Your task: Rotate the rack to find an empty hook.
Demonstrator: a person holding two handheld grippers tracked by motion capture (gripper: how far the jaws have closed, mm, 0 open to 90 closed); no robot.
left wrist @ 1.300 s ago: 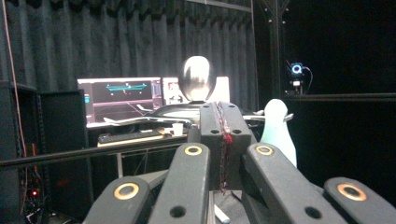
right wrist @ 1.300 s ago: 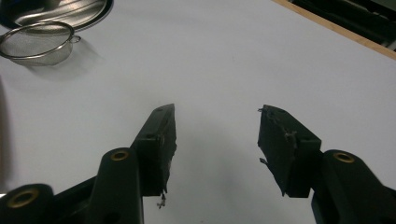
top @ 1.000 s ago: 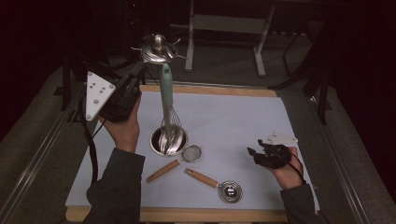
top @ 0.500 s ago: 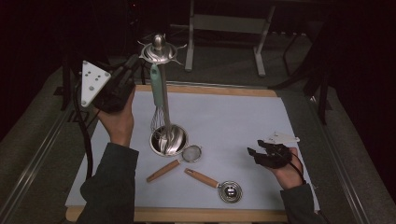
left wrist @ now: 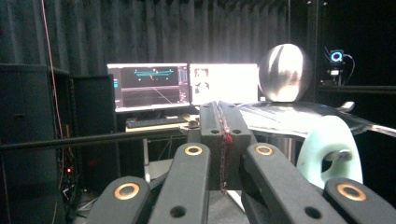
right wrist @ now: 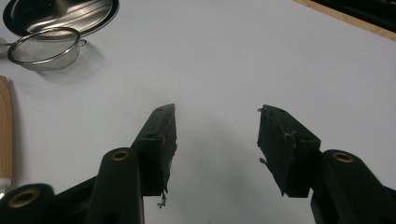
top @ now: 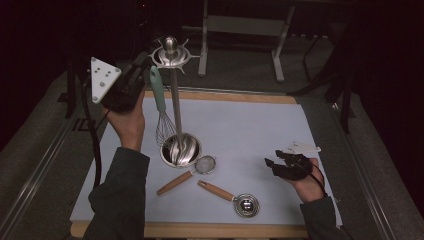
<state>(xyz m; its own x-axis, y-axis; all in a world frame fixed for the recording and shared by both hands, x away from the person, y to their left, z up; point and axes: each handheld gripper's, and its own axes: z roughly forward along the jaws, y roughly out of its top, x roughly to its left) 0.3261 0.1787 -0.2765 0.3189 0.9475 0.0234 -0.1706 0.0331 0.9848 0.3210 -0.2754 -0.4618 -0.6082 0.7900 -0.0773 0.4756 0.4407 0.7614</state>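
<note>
A steel utensil stand (top: 174,105) rises from a round base (top: 181,149) at the mat's centre left; its ball top (left wrist: 285,72) looms close in the left gripper view. A whisk (top: 159,97) with a mint-green handle (left wrist: 329,149) hangs from a hook on the stand's top disc, left of the pole. My left gripper (top: 142,66) is raised beside that handle's top, jaws shut pad to pad (left wrist: 223,123) with nothing between them. My right gripper (top: 275,158) rests low over the mat at the right, open and empty (right wrist: 215,126).
A small mesh strainer (top: 205,164) (right wrist: 44,46) with a wooden handle lies just in front of the stand's base. A wooden-handled metal measuring cup (top: 245,204) lies nearer the front edge. The pale mat (top: 250,120) sits on a wooden board. Lit monitors (left wrist: 184,84) stand beyond.
My left hand has drawn left and slightly up, away from the pole. The whisk's handle has swung from right of the pole to its left. The right hand has stayed put.
</note>
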